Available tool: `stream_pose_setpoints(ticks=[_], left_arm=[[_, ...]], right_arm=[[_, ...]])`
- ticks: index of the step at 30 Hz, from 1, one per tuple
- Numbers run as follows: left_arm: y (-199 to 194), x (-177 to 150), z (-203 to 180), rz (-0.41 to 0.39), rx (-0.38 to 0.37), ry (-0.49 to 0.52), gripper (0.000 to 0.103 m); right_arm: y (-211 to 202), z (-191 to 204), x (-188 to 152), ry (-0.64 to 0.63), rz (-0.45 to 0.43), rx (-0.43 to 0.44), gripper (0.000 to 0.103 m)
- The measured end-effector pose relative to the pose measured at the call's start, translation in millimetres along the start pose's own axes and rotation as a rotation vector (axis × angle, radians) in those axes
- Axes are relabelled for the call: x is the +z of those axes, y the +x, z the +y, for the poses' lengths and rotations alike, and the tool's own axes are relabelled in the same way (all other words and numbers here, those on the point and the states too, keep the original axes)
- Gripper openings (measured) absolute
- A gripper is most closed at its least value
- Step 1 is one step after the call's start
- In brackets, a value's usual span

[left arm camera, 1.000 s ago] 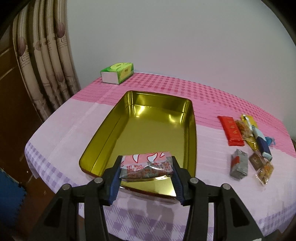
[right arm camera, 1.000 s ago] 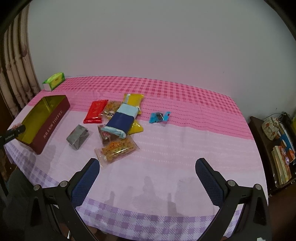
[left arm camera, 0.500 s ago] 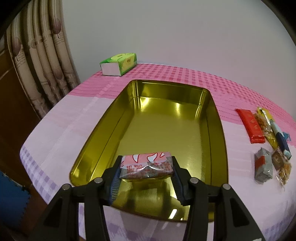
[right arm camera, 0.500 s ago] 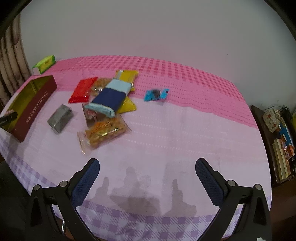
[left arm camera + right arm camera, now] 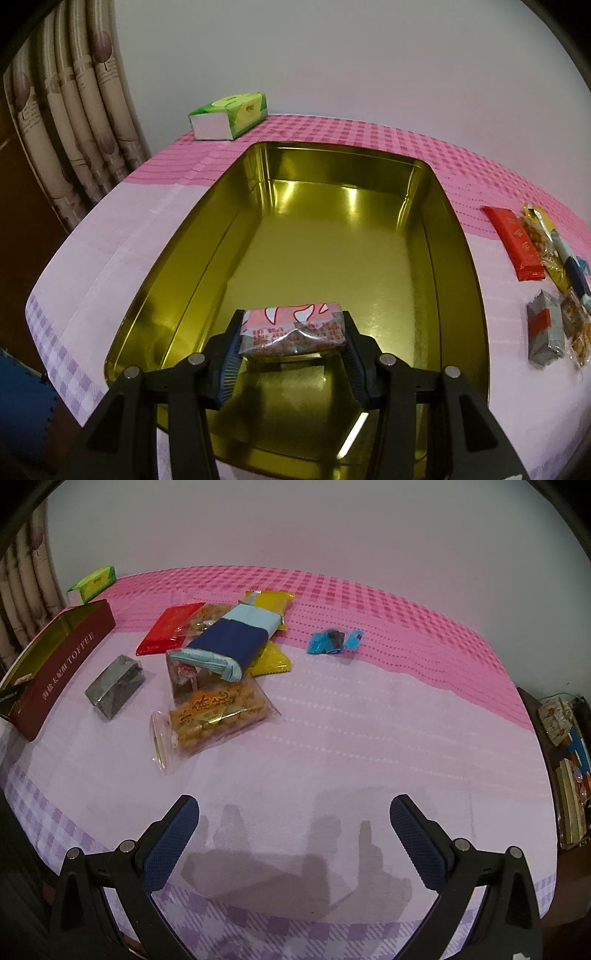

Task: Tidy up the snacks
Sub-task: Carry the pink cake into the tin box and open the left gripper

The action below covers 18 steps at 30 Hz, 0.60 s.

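A small pink and white snack packet (image 5: pixel 293 328) sits clamped crosswise in your left gripper (image 5: pixel 293 334), its two blue pads pressing on the packet's short ends, the jaws partly closed to the packet's width. The packet hangs above the near end of a gold tin (image 5: pixel 458 236), a deep rectangular tray with a shiny, bare floor and rounded corners. Nothing else lies in the tin.

To the tin's right, on the pink and lilac checked tablecloth (image 5: pixel 369 738), the remaining snacks lie in a loose heap: a red packet (image 5: pixel 168 627), a grey foil block (image 5: pixel 114 686), a dark blue and pale blue bar (image 5: pixel 229 642) lying across yellow packets (image 5: pixel 271 602), a clear bag of golden nuts (image 5: pixel 218 716), and a small blue wrapped sweet (image 5: pixel 334 641) set apart. A green tissue box (image 5: pixel 229 114) stands beyond the tin.

Your right gripper (image 5: pixel 293 845) is spread wide and holds nothing, poised over bare cloth near the table's front edge, well short of the heap.

Risks, as a judgement: letting go from this height may make the light packet bounce or land on the tin's near wall. The glossy wrapper could also slip from the pads early. On the right, the overlapping packets could drag one another if you pinch the top one carelessly.
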State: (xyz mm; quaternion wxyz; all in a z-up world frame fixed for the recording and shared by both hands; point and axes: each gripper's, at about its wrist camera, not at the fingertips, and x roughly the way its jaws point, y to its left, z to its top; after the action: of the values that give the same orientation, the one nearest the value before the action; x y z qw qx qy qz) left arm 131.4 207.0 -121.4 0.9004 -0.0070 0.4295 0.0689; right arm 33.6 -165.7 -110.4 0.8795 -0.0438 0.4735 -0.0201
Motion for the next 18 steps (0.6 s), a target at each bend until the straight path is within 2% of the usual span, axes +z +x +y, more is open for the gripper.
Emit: stream_pose_setpoints(ticks=[8, 9, 12, 15, 18], left_arm=[[6, 1, 1, -0.003, 0.008, -0.007, 0.049], [8, 2, 0, 0.002, 0.014, 0.0, 0.051], [9, 2, -1, -0.001, 0.03, 0.015, 0.066], [-1, 3, 4, -0.054, 0.012, 0.002, 0.066], [-12, 4, 8, -0.102, -0.024, 0.006, 0.072]], right_arm=[[3, 0, -5, 0.009, 0.011, 0.002, 0.103], [4, 0, -4, 0.009, 0.01, 0.002, 0.103], [4, 1, -6, 0.017, 0.005, 0.005, 0.103], [4, 3, -7, 0.032, 0.0, 0.017, 0.103], [6, 9, -4, 0.04, -0.002, 0.042, 0.103]])
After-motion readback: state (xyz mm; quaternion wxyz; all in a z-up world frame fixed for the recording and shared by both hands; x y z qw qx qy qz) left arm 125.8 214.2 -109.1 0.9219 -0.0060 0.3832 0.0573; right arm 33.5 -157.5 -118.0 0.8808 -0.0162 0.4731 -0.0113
